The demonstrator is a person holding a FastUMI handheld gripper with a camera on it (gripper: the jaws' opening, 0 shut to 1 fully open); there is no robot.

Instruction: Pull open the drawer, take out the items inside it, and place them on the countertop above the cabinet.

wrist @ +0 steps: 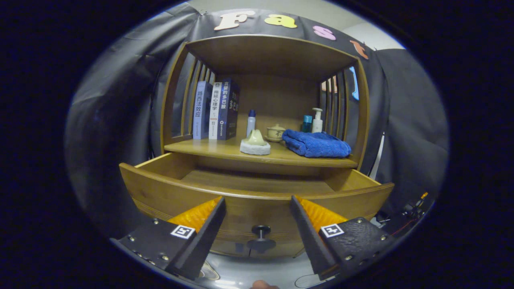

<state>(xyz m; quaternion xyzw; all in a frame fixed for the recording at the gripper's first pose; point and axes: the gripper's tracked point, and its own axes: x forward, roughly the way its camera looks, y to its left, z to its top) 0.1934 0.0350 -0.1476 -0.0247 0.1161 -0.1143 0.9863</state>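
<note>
The wooden drawer [168,188] is pulled out toward me, and the part of its floor that I can see is bare. Its dark knob [261,230] sits low on the front panel, between my fingers. My gripper [257,198] is open, its fingertips level with the drawer's front rim, holding nothing. On the countertop [225,150] above the drawer lie a folded blue towel [317,144] and a pale round item on a white base [255,143], both near the front edge.
Three upright books [215,110] stand at the back left of the shelf. A small bottle [251,122], a lidded ceramic cup [276,132], a teal bottle [306,123] and a pump bottle [317,120] line the back. Slatted side walls and a top board enclose the shelf.
</note>
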